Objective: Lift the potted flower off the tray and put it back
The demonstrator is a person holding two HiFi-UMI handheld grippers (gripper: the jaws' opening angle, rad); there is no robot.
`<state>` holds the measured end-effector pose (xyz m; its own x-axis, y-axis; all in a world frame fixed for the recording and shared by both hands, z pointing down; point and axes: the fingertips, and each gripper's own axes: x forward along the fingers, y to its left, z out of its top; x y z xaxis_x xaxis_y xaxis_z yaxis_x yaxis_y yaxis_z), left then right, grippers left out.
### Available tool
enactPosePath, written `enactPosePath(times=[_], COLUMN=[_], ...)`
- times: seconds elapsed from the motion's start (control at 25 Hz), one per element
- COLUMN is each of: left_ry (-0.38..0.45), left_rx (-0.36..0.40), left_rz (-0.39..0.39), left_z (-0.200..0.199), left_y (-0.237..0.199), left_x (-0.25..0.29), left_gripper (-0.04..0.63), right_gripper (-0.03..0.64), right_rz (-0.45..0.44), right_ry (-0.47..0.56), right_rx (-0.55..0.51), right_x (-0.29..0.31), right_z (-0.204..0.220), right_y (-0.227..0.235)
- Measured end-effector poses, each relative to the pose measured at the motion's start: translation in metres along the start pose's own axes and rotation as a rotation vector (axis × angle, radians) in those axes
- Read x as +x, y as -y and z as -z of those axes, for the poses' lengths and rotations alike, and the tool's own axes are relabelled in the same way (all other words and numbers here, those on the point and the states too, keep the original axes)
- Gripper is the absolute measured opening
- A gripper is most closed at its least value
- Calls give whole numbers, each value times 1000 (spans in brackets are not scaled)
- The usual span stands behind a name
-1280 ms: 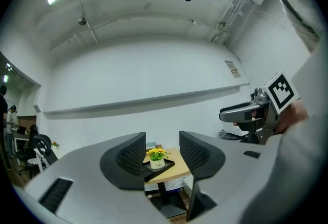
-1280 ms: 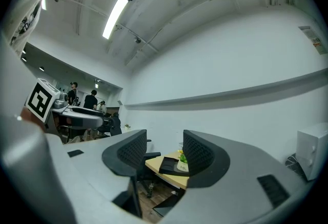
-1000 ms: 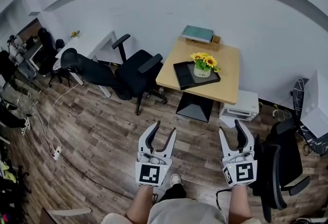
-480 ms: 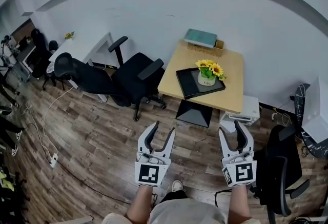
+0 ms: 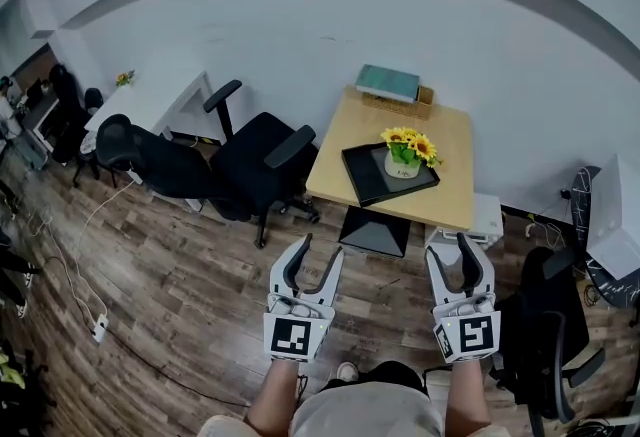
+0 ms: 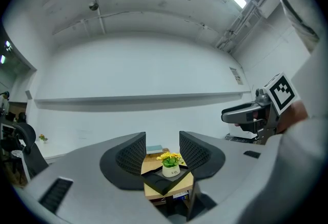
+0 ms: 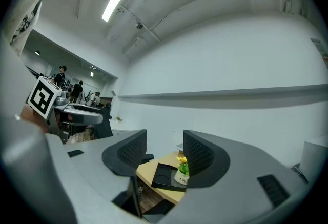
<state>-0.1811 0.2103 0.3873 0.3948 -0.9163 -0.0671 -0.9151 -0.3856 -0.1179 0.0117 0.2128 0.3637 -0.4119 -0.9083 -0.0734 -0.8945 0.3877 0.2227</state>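
Nothing lifted yet: the potted flower (image 5: pixel 403 153) sits in its black tray (image 5: pixel 362 167) on the worktop (image 5: pixel 450 130), well apart from the left gripper (image 5: pixel 320 249) and right gripper (image 5: pixel 452 250), both with jaws spread and empty, so the whole lift-and-return lies ahead.

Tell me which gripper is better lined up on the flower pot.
Left gripper, narrowly: the flower pot shows centred between its open fingers; the right gripper's finger half hides it. Both are far off.

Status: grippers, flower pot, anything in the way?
Left gripper, right gripper open, empty. Potted flower on tray, untouched. Office chair beside table, path looks clear.
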Motion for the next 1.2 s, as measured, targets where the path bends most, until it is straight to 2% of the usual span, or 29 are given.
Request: enactPosePath(times=[0.24, 0.52, 1.2], left_ry=[3, -5, -32], left_rx=[1, 18, 36], left_rz=[13, 36, 82], left_z=[4, 14, 17], left_y=[-8, -6, -8], left_x=[12, 48, 200], left_gripper=[196, 196, 196], right_gripper=[222, 222, 222], right_rz=[8, 30, 64], right_ry=[-1, 1, -15], right_rx=[-2, 19, 53], right_x=[12, 35, 134], right_z=[5, 24, 53], right_y=[1, 28, 131])
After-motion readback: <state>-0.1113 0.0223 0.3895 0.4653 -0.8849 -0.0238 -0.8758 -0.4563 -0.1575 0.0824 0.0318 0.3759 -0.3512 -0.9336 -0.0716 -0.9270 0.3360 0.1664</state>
